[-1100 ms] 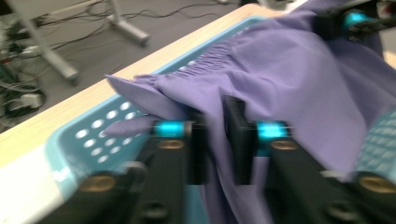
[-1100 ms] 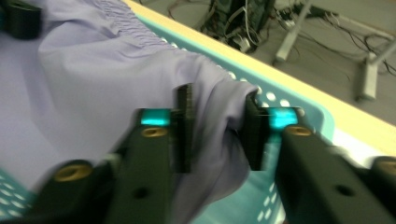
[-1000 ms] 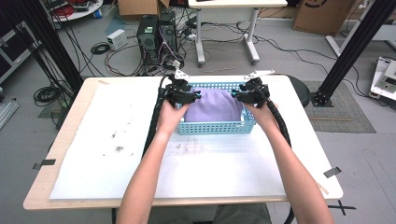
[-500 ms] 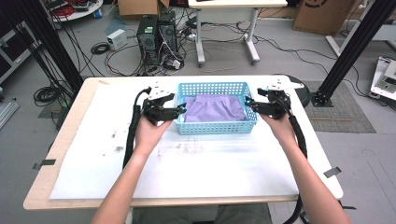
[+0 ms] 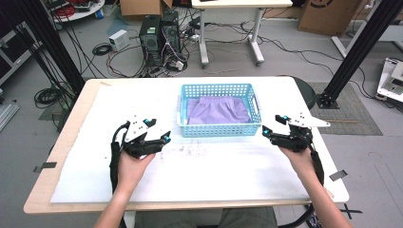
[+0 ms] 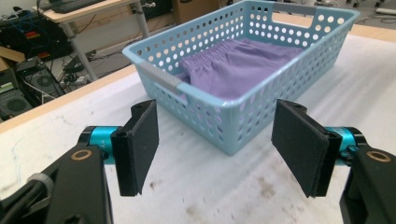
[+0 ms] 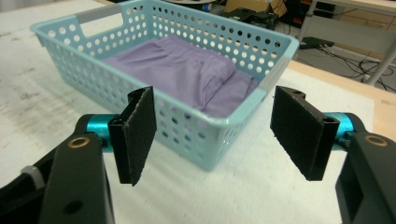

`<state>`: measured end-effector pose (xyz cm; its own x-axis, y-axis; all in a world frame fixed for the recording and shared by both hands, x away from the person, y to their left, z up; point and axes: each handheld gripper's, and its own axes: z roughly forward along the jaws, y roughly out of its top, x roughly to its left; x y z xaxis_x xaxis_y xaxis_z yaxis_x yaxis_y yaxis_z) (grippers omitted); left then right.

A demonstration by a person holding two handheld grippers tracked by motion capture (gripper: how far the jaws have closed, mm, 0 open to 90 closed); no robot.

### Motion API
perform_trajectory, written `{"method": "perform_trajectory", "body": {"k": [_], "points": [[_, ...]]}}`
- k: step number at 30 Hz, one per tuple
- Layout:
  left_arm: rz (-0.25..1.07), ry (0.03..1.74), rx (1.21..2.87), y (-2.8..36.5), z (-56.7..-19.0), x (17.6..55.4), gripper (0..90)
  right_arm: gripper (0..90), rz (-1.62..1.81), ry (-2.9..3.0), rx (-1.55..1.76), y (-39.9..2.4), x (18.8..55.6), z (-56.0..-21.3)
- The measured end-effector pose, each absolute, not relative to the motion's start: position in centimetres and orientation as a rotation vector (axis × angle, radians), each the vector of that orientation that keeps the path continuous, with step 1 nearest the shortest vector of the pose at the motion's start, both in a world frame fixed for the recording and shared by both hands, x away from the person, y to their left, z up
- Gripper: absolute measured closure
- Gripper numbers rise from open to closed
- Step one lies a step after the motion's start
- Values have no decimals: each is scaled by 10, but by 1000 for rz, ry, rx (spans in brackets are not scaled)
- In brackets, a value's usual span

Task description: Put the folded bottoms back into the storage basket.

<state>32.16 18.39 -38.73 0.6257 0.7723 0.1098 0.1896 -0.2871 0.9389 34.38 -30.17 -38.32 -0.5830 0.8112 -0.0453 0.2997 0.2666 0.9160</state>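
A: Both my jaws have just been opening, nothing between them. Left gripper (image 5: 164,138) & right gripper (image 5: 266,133) sit low over the bench (image 5: 199,175).

B: Purple cloth (image 5: 217,110) lies folded in the blue basket (image 5: 219,129). I'd back off level, avoid clipping the rim.

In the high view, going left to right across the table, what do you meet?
Left tongs → blue basket holding the purple cloth → right tongs, both tongs open and empty on the white table cover.
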Motion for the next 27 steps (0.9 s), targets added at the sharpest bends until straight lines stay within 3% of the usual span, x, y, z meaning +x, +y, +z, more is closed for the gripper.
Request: {"method": "perform_trajectory", "body": {"k": [12, 27], "points": [[711, 811, 1801, 198, -410, 313, 298, 294, 1214, 2046, 1053, -310, 333, -423], [710, 837, 1806, 200, -412, 314, 290, 276, 1171, 2073, 1072, -310, 337, -432]]}}
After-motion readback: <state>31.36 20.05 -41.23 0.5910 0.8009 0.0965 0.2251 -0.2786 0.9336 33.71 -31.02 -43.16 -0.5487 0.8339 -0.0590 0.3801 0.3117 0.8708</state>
